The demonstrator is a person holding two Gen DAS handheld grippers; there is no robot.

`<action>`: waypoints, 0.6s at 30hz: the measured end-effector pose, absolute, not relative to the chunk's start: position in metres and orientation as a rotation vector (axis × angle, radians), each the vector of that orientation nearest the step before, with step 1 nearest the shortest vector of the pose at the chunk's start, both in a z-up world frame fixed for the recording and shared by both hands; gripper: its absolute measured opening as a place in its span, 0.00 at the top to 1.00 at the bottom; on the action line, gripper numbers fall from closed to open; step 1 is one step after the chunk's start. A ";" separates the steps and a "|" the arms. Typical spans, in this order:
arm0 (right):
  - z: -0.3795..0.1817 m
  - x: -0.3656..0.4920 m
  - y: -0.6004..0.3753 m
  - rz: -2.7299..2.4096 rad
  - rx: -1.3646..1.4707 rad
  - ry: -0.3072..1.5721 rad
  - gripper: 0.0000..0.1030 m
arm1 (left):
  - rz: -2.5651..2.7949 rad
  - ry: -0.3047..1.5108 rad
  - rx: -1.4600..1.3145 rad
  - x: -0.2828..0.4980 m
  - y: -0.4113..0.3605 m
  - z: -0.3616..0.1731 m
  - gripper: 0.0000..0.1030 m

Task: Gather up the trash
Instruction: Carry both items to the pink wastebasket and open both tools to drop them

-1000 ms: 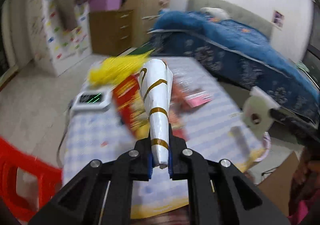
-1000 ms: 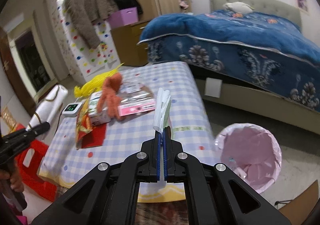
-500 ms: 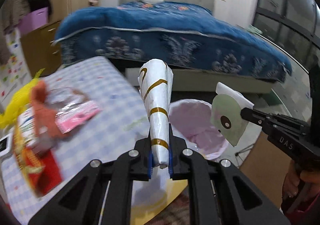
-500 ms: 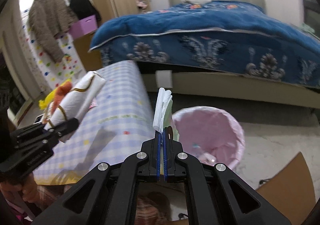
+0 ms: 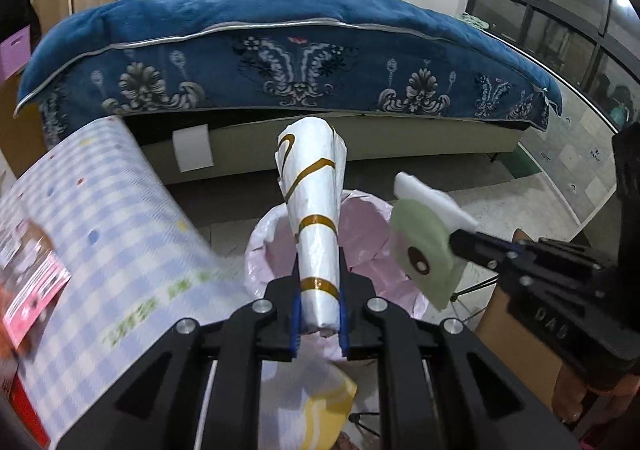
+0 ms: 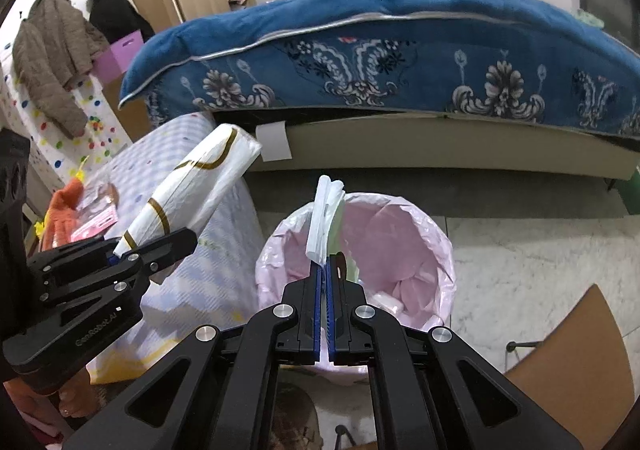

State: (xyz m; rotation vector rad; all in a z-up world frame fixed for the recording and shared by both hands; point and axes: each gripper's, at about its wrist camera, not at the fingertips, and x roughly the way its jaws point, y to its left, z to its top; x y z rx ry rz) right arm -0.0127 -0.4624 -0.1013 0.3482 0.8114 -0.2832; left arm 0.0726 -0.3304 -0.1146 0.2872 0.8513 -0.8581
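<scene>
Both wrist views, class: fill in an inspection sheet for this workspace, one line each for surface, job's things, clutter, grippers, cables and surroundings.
Surface: checked tablecloth table at left; tiled floor.
Job's things: pink-lined bin on the floor beside the table, some scraps inside; white wrapper with gold stripes; flat green-and-white packet.
Clutter: pink packet and orange knitted thing on the table.
Grippers: left gripper shut on the wrapper; right gripper shut on the packet; both held near the bin.
Cables: nothing seen.
Surroundings: bed with blue quilt, coats hanging, wardrobe.
</scene>
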 end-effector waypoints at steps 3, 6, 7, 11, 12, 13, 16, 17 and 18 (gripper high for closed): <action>-0.111 -0.002 -0.472 -0.294 0.353 0.826 0.98 | -0.875 0.877 0.284 0.083 -0.343 -0.119 0.80; -0.123 0.007 -0.481 -0.297 0.358 0.851 0.94 | -0.880 0.881 0.286 0.090 -0.350 -0.121 0.59; -0.127 0.010 -0.483 -0.299 0.360 0.860 0.93 | -0.878 0.879 0.284 0.091 -0.350 -0.121 0.50; -0.130 0.010 -0.488 -0.329 0.366 0.867 0.83 | -0.858 0.879 0.265 0.095 -0.342 -0.119 0.41; -0.128 0.007 -0.488 -0.337 0.363 0.858 0.81 | -0.851 0.879 0.259 0.096 -0.338 -0.117 0.40; -0.124 0.004 -0.487 -0.342 0.363 0.853 0.81 | -0.840 0.881 0.252 0.096 -0.333 -0.116 0.40; -0.113 -0.005 -0.487 -0.355 0.375 0.835 0.81 | -0.810 0.872 0.243 0.091 -0.315 -0.111 0.40; -0.108 -0.008 -0.485 -0.354 0.377 0.827 0.81 | -0.798 0.861 0.247 0.088 -0.307 -0.108 0.40; -0.103 -0.012 -0.482 -0.350 0.376 0.815 0.81 | -0.790 0.855 0.249 0.086 -0.302 -0.106 0.40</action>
